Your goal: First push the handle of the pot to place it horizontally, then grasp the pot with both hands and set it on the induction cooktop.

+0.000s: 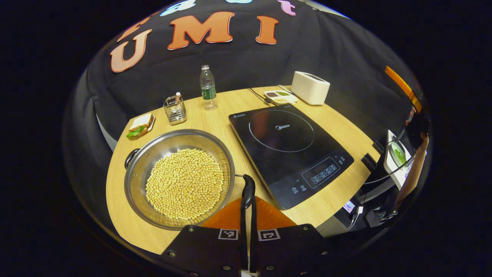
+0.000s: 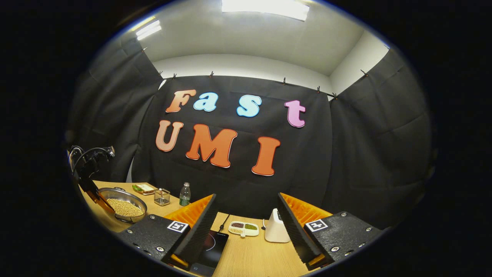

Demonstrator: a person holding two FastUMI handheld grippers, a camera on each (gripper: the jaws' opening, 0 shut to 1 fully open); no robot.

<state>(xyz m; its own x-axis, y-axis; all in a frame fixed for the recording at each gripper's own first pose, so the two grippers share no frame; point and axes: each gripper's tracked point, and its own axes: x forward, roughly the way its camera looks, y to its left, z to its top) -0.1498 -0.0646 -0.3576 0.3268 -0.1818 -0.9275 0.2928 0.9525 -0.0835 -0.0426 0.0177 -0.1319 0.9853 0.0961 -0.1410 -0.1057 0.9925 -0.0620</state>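
A steel pot [image 1: 180,179] full of yellow beans sits on the wooden table [image 1: 346,138], left of the black induction cooktop [image 1: 290,150]. Its black right handle [image 1: 248,188] stands at the rim, right at the tips of my left gripper [image 1: 249,206], whose fingers are closed to a thin slit. A second black handle [image 1: 130,157] sticks out on the pot's far left. My right gripper [image 2: 246,217] is raised and open, pointing at the booth wall above the table's right part. In the right gripper view the pot [image 2: 123,207] lies far left, with the left gripper [image 2: 90,173] beside it.
Along the back stand a water bottle [image 1: 208,86], a wire caddy [image 1: 175,109], a sandwich on a plate [image 1: 140,126], a divided snack tray [image 1: 280,96] and a white toaster [image 1: 309,87]. A person's forearm [image 1: 413,173] shows past the table's right edge.
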